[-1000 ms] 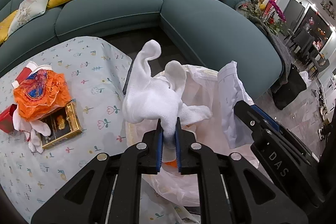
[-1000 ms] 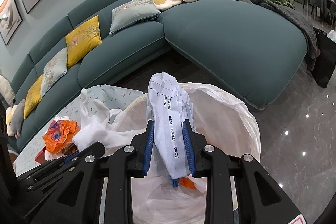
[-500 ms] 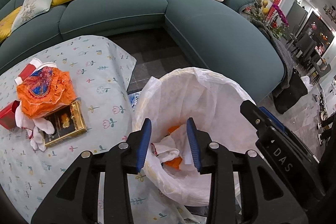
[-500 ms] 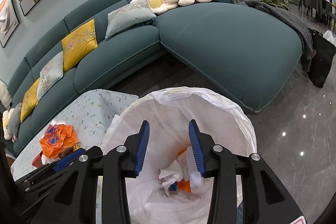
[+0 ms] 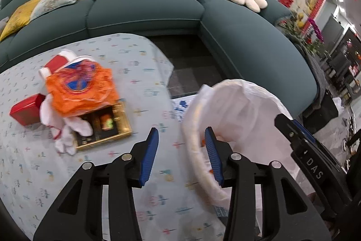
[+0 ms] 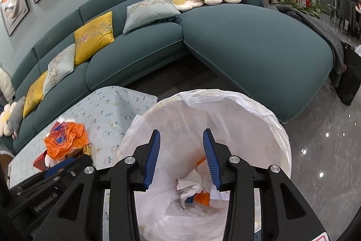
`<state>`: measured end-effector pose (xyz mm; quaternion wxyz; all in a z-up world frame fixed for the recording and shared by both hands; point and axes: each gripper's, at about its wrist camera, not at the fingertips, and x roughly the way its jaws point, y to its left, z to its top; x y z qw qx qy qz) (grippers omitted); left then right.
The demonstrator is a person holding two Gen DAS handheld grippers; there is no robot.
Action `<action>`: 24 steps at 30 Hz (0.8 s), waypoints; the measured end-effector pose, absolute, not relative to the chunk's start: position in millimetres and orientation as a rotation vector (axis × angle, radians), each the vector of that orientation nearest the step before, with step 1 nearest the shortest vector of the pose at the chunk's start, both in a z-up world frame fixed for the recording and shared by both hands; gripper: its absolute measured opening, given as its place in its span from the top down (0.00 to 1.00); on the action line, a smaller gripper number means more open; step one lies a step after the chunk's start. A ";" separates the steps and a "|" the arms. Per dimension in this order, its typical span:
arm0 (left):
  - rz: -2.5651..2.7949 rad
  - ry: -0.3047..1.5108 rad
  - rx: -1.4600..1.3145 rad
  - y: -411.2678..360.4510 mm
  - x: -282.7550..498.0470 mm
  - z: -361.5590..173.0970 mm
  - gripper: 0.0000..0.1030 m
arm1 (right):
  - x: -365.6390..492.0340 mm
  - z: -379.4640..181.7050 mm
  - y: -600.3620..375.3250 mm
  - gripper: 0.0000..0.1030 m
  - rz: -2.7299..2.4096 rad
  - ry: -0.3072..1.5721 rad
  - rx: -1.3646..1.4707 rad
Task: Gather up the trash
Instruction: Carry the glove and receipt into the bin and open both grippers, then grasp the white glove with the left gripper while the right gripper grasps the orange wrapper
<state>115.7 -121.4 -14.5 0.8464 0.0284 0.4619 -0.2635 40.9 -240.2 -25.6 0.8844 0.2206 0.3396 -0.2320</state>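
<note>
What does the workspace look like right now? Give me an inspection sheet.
Surface: table under a floral cloth.
Job's things: lined trash bin holding tissue and orange scraps; orange bag, white tissues, red box and gold-edged box on the table.
Clutter: nothing seen.
Grippers: left gripper open, empty, just opening; right gripper open, empty, over the bin.
Cables: nothing seen.
Surroundings: teal sofa, cushions.

A low table under a pale blue flowered cloth (image 5: 140,73) lies ahead and to the left of the left tongs (image 5: 181,151). On the cloth, up and left of those tongs, sit an orange plastic bag (image 5: 79,89), a gold-edged box (image 5: 106,125) partly under it, crumpled white tissue (image 5: 67,130) and a red box (image 5: 27,111) farthest left. The lined bin (image 6: 259,119) stands on the floor at the table's right edge, below the right tongs (image 6: 181,155).
</note>
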 end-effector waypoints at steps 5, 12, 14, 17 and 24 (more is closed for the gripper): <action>-0.499 0.978 0.033 -92.6 123.9 -17.4 0.60 | 48.3 -25.7 -228.1 0.62 -0.456 0.720 0.429; -0.415 0.985 -0.002 -51.3 137.6 -23.8 0.60 | 60.7 -27.5 -204.1 0.62 -0.404 0.742 0.368; -0.391 0.986 -0.009 -40.3 142.1 -25.6 0.60 | 64.8 -28.7 -196.8 0.62 -0.386 0.749 0.357; -0.355 0.988 -0.023 -23.6 150.0 -29.4 0.60 | 70.5 -29.4 -185.0 0.62 -0.360 0.757 0.333; -0.290 0.992 -0.041 8.9 173.8 -38.9 0.60 | 84.2 -33.4 -163.7 0.62 -0.307 0.779 0.299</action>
